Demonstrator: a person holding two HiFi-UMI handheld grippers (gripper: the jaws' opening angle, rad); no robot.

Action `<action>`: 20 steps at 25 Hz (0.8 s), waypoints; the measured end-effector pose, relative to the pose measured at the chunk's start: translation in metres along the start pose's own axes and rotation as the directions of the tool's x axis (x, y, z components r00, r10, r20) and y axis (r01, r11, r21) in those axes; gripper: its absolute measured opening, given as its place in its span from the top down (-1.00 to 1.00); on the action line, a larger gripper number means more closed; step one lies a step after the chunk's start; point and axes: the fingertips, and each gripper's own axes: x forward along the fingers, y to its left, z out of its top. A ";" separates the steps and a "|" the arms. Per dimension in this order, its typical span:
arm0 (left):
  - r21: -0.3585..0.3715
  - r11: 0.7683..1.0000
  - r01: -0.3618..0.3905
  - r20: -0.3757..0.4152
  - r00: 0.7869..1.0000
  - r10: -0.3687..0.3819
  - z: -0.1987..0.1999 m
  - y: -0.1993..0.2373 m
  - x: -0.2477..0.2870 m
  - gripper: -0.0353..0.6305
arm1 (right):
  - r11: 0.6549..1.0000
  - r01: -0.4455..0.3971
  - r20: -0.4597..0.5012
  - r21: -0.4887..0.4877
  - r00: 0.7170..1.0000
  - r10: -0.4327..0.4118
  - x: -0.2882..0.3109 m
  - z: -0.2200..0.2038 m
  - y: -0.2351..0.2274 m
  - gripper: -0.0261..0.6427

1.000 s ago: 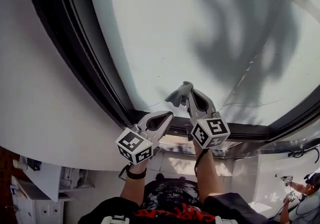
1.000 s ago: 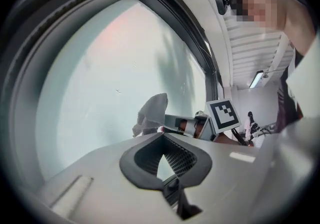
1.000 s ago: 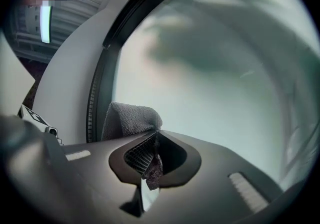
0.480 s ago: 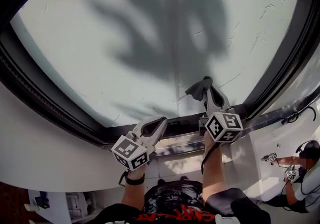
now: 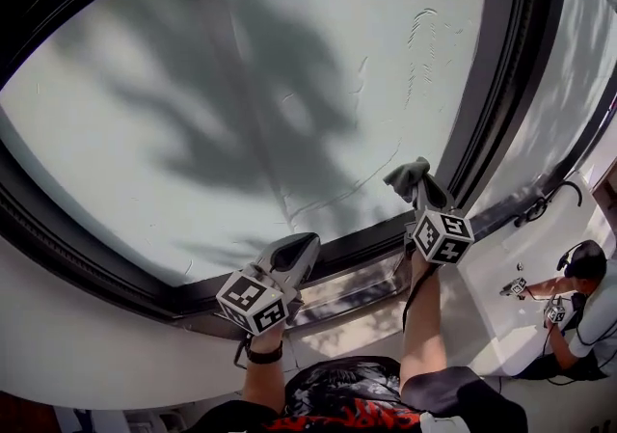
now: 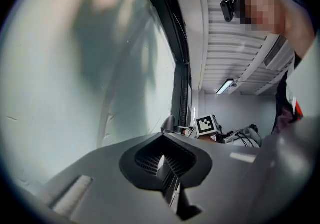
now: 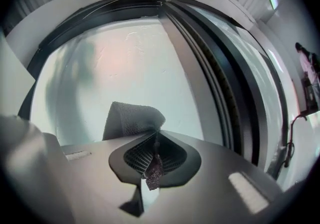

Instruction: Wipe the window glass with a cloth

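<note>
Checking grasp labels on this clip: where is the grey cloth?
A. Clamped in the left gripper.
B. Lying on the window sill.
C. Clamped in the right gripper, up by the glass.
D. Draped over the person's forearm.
C: the right gripper view shows the grey cloth pinched in the right gripper, in front of the window glass. The left gripper is shut on nothing.

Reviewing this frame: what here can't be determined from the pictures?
Whether the cloth touches the window glass: in the head view the cloth itself covers the contact; the right gripper view shows only its near side.
What the person at the head view's right edge holds: too small, partly cut off.
Anything beyond the glass: milky in every view.
</note>
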 end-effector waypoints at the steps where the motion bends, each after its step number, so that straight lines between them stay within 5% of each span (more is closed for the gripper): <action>1: 0.000 1.000 0.011 0.006 1.000 -0.011 0.002 -0.003 0.007 0.89 | 1.000 0.028 -0.003 -0.003 1.000 -0.028 0.002 0.002 -0.018 0.87; 7: 0.007 1.000 0.002 0.018 1.000 -0.003 0.006 -0.006 0.010 0.89 | 0.985 0.165 -0.049 0.041 0.985 -0.163 -0.005 -0.005 -0.081 0.87; 10: 0.013 0.999 -0.029 0.023 0.999 0.029 0.009 -0.002 0.002 0.89 | 0.995 0.086 -0.031 0.043 0.996 -0.084 0.001 -0.001 -0.054 0.87; 12: 0.018 0.999 -0.032 0.011 0.999 0.031 0.004 -0.005 -0.003 0.89 | 0.996 -0.082 0.036 0.025 0.996 0.081 0.000 0.012 -0.003 0.87; 14: 0.021 0.998 -0.051 -0.008 0.999 0.052 -0.004 -0.006 -0.013 0.89 | 0.944 -0.329 0.131 -0.017 0.935 0.328 -0.007 0.028 0.072 0.87; 16: 0.026 0.995 -0.101 -0.021 0.995 0.102 -0.009 0.002 -0.031 0.89 | 0.842 -0.536 0.174 -0.063 0.825 0.538 -0.016 0.034 0.150 0.87; 20: 0.042 0.971 -0.234 -0.012 0.972 0.234 -0.002 0.030 -0.089 0.89 | 0.671 -0.736 0.119 -0.092 0.660 0.741 -0.026 0.012 0.278 0.87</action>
